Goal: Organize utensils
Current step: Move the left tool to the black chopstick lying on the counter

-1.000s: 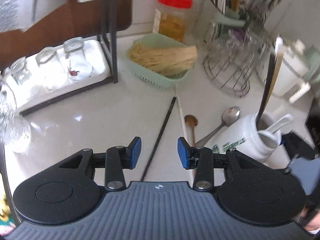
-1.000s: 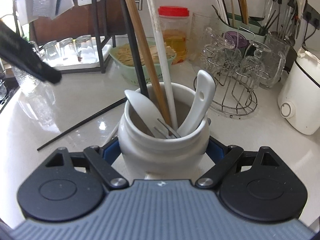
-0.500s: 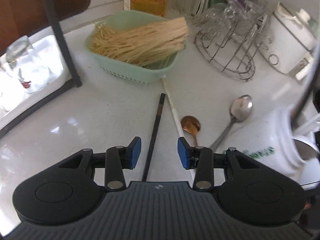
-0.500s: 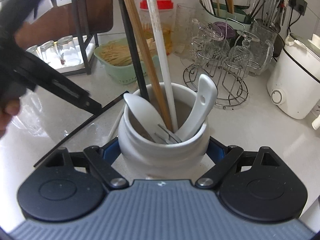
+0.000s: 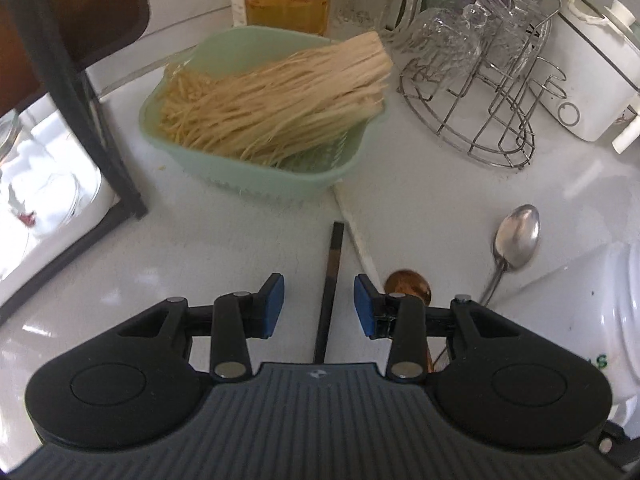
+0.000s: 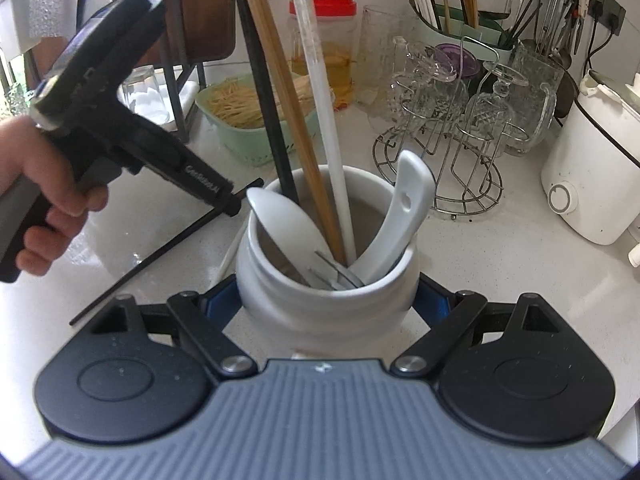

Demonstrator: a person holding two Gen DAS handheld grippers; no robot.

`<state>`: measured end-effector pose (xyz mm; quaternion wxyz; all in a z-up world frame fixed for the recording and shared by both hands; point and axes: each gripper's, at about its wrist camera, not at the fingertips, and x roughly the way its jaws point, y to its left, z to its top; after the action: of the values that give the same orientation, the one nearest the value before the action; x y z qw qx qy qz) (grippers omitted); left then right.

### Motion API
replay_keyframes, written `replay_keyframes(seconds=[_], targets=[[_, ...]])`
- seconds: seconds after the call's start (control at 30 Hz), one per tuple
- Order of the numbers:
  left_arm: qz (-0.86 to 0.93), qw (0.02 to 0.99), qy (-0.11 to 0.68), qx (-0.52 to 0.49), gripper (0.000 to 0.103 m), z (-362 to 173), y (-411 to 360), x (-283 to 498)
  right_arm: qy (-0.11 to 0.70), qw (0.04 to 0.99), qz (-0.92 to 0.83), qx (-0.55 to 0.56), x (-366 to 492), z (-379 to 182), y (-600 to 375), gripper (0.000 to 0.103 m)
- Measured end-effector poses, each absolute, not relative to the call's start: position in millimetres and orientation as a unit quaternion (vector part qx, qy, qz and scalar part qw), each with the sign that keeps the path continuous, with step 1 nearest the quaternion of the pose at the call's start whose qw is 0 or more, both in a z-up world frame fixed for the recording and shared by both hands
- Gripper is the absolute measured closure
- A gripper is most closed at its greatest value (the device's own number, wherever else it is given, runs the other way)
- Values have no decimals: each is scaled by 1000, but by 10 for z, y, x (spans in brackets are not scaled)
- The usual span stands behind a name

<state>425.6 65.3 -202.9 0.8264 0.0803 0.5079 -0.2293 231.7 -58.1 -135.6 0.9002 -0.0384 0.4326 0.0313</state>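
Observation:
A black chopstick (image 5: 330, 280) lies on the white counter between the blue pads of my left gripper (image 5: 319, 306), which stands open just above it without touching it. A white chopstick (image 5: 358, 240), a copper spoon (image 5: 408, 286) and a steel spoon (image 5: 516, 236) lie to its right. My right gripper (image 6: 326, 304) is shut on the white ceramic jar (image 6: 324, 296), its pads against both sides. The jar holds chopsticks, two white ladle spoons (image 6: 404, 208) and a fork. In the right wrist view a hand holds the left gripper (image 6: 224, 202) over the black chopstick (image 6: 160, 252).
A green basket of noodles (image 5: 256, 120) sits behind the chopsticks. A wire glass rack (image 5: 480, 92) and a white cooker (image 5: 592, 80) stand at the right. A black shelf leg (image 5: 112, 160) with a tray of glasses is at the left. A red-lidded jar (image 6: 324, 48) is at the back.
My left gripper has moved forward and down toward the counter, now low over the black chopstick. The right gripper keeps its hold on the jar in the same place.

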Motion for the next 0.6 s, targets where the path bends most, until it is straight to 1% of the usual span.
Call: replay_keyframes(seconds=[0.37, 0.43, 0.5, 0.53, 0.6], targets=[[-244, 825, 497, 118, 61, -2031, 491, 4319, 439, 896, 43, -45, 2354, -1354, -600, 12], [-249, 823, 495, 128, 63, -2029, 474, 4302, 439, 896, 45, -46, 2350, -1360, -597, 12], [-254, 821, 493, 135, 71, -2025, 459, 4287, 438, 896, 47, -48, 2349, -1365, -599, 12], [-257, 820, 492, 137, 72, -2026, 453, 4274, 438, 896, 47, -47, 2350, -1365, -600, 12], [-262, 817, 493, 142, 78, -2023, 433, 4257, 440, 895, 47, -46, 2356, -1364, -601, 12]])
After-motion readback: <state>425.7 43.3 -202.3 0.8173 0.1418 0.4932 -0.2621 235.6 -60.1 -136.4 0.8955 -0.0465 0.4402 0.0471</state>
